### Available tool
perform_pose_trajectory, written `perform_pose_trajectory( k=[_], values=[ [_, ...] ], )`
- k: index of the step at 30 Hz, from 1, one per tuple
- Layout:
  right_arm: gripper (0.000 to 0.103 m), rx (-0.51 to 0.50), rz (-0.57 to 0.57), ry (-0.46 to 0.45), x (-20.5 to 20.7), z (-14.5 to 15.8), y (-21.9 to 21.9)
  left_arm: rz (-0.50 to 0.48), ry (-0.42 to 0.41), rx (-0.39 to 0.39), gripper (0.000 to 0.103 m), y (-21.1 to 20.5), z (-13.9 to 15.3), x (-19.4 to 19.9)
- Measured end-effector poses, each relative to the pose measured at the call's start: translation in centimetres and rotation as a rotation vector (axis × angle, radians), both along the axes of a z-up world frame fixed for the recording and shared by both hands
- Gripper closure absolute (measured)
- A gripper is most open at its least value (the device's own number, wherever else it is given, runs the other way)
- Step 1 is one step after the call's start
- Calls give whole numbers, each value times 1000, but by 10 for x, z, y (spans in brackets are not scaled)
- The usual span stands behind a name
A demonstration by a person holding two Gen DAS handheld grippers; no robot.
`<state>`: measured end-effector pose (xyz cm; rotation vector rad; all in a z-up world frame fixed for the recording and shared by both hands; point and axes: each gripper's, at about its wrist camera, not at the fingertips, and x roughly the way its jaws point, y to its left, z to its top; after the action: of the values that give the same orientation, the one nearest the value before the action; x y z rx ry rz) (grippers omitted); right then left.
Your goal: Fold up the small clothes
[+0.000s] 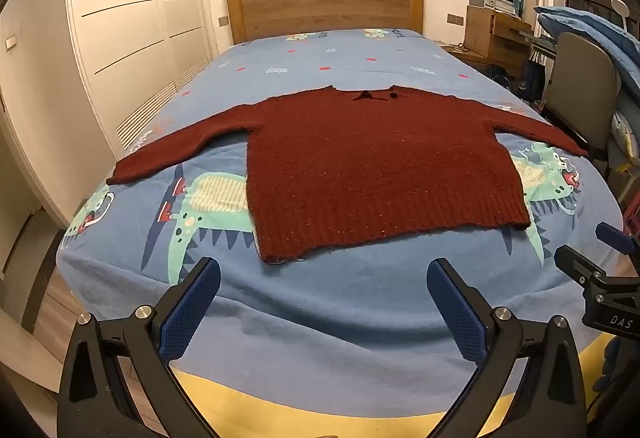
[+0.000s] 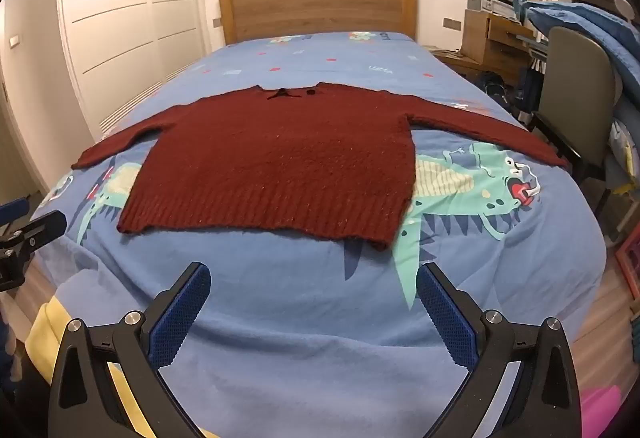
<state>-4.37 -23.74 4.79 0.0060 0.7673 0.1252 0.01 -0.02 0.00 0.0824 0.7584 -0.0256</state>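
**Left wrist view: sweater lies straight ahead, sleeves spread sideways**

Left wrist view puts the dark red sweater [image 1: 380,165] flat on the bed [image 1: 320,298], hem toward you, collar toward the headboard [image 1: 324,5]. Its long axis, cuff to cuff, runs across the bed, square to the way both of your tools point.

Your left gripper [image 1: 323,312] hovers above the foot of the bed, short of the hem, jaws wide apart and holding nothing. From it, the sweater's near left hem corner sits just ahead, and the left sleeve runs out toward the wardrobe [image 1: 120,37] side.

Your right gripper [image 2: 313,314] is likewise spread wide and empty, also short of the hem. In the right wrist view the sweater [image 2: 272,165] lies ahead and a little left, so the near right hem corner is closest to this hand, with the right sleeve stretching toward the chair [image 2: 576,97].

Judged from this layout, each hand is nearer its own side's sleeve; a first fold would likely bring the sleeves in across the body.
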Motion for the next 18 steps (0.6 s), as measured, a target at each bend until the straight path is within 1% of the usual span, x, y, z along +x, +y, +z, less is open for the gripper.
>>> perform_pose_trajectory(
  k=[8,9,18],
  values=[
    [0,-2,-8,-4,0,-1,0,-2,16,-14,1,0,-3,6],
    [0,-3,-9,-6,-6,3,1,-7,7,-8,1,-4,1,1],
    [0,-17,-19,-16,-5,4,-2,-15,18,-22,1,-2,-1,-1]
  ],
)
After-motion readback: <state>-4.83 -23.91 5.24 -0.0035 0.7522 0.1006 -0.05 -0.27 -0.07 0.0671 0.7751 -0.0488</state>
